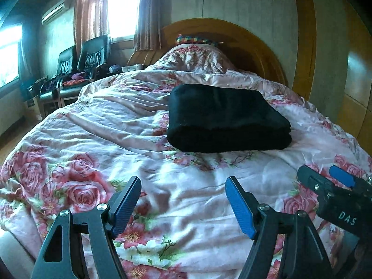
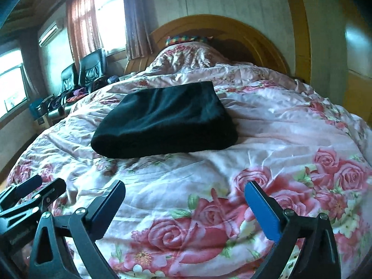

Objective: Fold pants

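Where the bed runs toward the curved wooden headboard (image 1: 244, 46), we find the pants (image 1: 226, 121) lying as a thick, soft-edged rectangular bundle of matte black cloth, folded over with a rounded roll along its near edge, resting on the glossy, wrinkled pink quilt (image 1: 130, 125) printed with large roses. We note the left gripper (image 1: 183, 200) low over the quilt's near end, well apart from the pants, its jaws spread wide around nothing, with ribbed blue pads on black angular metal arms. We record the right gripper (image 2: 186, 207) likewise spread wide and holding nothing, over the rose print just beside its partner, whose tips appear at the left edge of its view. We observe two black glossy armchairs (image 1: 76, 65) along the window wall, beneath reddish curtains (image 1: 90, 7).
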{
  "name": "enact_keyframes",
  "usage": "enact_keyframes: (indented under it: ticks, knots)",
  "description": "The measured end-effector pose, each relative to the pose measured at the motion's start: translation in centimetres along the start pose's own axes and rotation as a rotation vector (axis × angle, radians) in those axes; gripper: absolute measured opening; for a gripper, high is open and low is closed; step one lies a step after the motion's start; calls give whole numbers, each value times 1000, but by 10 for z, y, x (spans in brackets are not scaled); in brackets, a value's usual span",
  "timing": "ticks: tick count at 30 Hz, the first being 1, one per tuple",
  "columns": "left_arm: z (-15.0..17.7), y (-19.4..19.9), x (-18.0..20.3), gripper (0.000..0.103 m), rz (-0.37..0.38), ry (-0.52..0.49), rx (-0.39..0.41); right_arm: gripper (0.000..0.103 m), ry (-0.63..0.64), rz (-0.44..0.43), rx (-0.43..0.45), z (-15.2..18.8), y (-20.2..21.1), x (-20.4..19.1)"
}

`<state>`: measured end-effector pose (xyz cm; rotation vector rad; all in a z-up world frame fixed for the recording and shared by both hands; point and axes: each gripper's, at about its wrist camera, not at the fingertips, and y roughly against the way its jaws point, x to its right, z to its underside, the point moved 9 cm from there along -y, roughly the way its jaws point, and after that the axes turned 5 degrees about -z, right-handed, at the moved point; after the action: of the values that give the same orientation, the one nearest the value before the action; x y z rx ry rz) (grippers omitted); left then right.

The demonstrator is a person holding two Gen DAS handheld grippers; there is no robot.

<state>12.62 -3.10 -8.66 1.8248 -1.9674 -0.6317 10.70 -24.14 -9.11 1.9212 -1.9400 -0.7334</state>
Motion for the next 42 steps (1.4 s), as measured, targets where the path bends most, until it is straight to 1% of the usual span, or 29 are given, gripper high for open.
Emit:
enact_keyframes:
  ticks: [8,16,17,20,21,25,42]
  knots:
    - [3,-2,-1,76,4,11,-11,103,48,17,0,1,-1,-3]
    - [4,-2,2,76,-7,2,-5,103,51,19,-2,2,-1,-3]
    - [4,-2,1,76,-11,4,-4,103,50,18,-3,2,-1,-3]
    - [3,2,-3,76,-64,14,22,103,51,19,-4,2,-2,-3]
    - [3,3,-4,76,-70,12,29,103,53,18,-4,3,-2,-3]
    - [3,2,-2,76,-50,12,15,103,53,15,-5,3,-2,-3]
    - [5,0,-2,76,-44,6,10,103,54,15,-10,3,-3,-1]
